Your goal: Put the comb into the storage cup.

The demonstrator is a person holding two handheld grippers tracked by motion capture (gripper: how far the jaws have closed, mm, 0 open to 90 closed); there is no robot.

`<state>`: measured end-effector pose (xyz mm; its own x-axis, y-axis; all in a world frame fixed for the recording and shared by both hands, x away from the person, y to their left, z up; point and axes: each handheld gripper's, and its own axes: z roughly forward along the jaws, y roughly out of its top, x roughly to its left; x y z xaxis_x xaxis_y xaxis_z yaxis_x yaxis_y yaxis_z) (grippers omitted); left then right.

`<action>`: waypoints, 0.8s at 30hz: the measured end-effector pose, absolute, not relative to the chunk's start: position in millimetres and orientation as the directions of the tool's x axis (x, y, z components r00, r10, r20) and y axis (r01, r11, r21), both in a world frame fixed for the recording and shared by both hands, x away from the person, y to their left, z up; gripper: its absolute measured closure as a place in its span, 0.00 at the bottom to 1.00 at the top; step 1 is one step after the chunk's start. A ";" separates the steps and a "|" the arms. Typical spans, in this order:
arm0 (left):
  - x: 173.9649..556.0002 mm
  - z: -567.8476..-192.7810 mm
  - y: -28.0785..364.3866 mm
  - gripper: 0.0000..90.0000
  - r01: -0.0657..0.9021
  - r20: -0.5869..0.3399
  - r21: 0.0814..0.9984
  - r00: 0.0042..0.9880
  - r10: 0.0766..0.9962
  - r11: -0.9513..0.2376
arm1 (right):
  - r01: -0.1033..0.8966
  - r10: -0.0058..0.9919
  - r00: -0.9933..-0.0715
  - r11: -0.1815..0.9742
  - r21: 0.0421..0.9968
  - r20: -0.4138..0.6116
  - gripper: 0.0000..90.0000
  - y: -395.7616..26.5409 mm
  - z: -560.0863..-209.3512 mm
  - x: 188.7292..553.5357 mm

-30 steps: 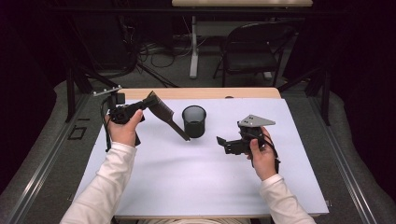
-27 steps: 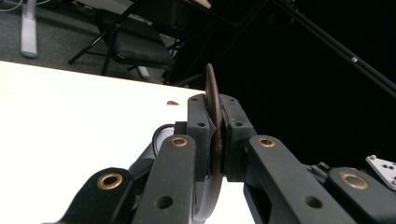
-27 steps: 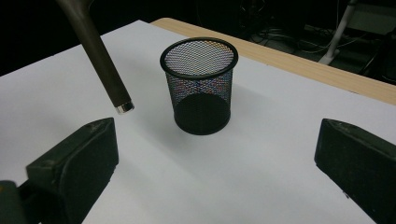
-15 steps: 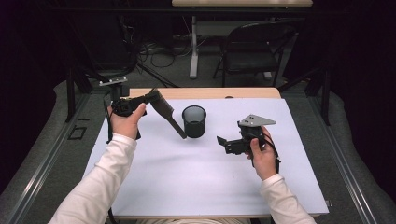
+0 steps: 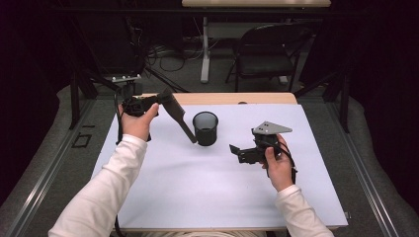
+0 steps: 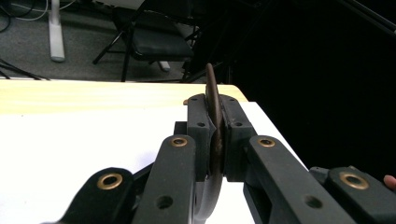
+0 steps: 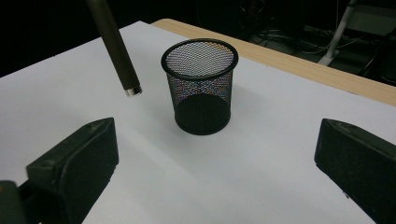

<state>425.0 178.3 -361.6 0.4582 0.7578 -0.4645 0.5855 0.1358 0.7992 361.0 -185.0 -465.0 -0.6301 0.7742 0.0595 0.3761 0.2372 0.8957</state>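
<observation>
My left gripper (image 5: 159,101) is shut on the flat brown blade of a dark long-handled utensil (image 5: 181,121), at the table's far left. Seen edge-on, the blade (image 6: 215,122) is pinched between the pads of the left gripper (image 6: 215,140). The handle slopes down to the right, and its silver-tipped end (image 7: 132,90) hangs just left of a black mesh cup (image 5: 205,128), apart from it. The cup (image 7: 200,87) stands upright and looks empty. My right gripper (image 5: 236,151) rests to the right of the cup, pointing at it. The jaws of the right gripper (image 7: 215,163) stand wide open with nothing between them.
A white sheet (image 5: 207,187) covers most of the wooden table (image 5: 237,98), whose bare strip shows along the far edge. A black chair (image 5: 262,57) and a table leg (image 5: 205,49) stand on the floor beyond. Dark rails run along both sides.
My left hand has risen and drawn back toward the far left with the utensil, lifting its handle end a little beside the cup. The right hand has stayed still.
</observation>
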 end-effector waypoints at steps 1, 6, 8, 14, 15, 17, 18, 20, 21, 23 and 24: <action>425.4 -360.3 177.5 0.94 0.585 -0.463 0.800 0.458 0.759 0.135 | 0.376 0.774 -0.631 0.238 0.895 0.059 0.00 -185.0 -465.2 361.1; 428.1 -354.8 174.0 0.94 0.591 -0.460 0.796 0.456 0.762 0.127 | 0.375 0.775 -0.630 0.243 0.895 0.054 0.00 -184.5 -465.8 361.3; 428.9 -352.0 172.9 0.94 0.592 -0.460 0.796 0.452 0.764 0.129 | 0.373 0.773 -0.632 0.244 0.895 0.053 0.00 -184.6 -465.6 361.1; 430.6 -341.5 169.8 0.94 0.586 -0.445 0.801 0.451 0.773 0.119 | 0.372 0.772 -0.633 0.240 0.896 0.056 0.00 -184.8 -465.0 360.5; 430.8 -339.8 169.2 0.94 0.583 -0.443 0.804 0.451 0.775 0.120 | 0.372 0.772 -0.633 0.241 0.896 0.056 0.00 -184.7 -465.0 360.6; 431.4 -336.2 168.4 0.94 0.582 -0.441 0.805 0.449 0.777 0.120 | 0.371 0.772 -0.633 0.242 0.896 0.054 0.00 -184.7 -465.1 360.6; 431.8 -334.5 168.1 0.94 0.580 -0.441 0.805 0.447 0.778 0.124 | 0.371 0.772 -0.633 0.242 0.897 0.054 0.00 -184.7 -465.1 360.6; 433.0 -331.6 167.5 0.94 0.577 -0.439 0.807 0.446 0.779 0.124 | 0.371 0.772 -0.634 0.241 0.897 0.055 0.00 -184.7 -465.0 360.5; 433.5 -330.3 167.1 0.94 0.577 -0.440 0.807 0.444 0.780 0.127 | 0.371 0.772 -0.634 0.242 0.897 0.054 0.00 -184.7 -465.0 360.5; 434.7 -327.7 166.5 0.94 0.575 -0.438 0.808 0.441 0.783 0.128 | 0.371 0.772 -0.633 0.242 0.897 0.054 0.00 -184.7 -464.7 360.2; 435.2 -326.6 166.3 0.94 0.574 -0.438 0.808 0.439 0.785 0.130 | 0.371 0.772 -0.633 0.240 0.897 0.055 0.00 -184.7 -464.7 360.1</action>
<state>435.2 166.3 -326.6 0.4389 0.7846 -0.4378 0.5743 0.1298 0.8083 360.1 -184.7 -464.7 -0.6329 0.7722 0.0550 0.3711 0.2402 0.8970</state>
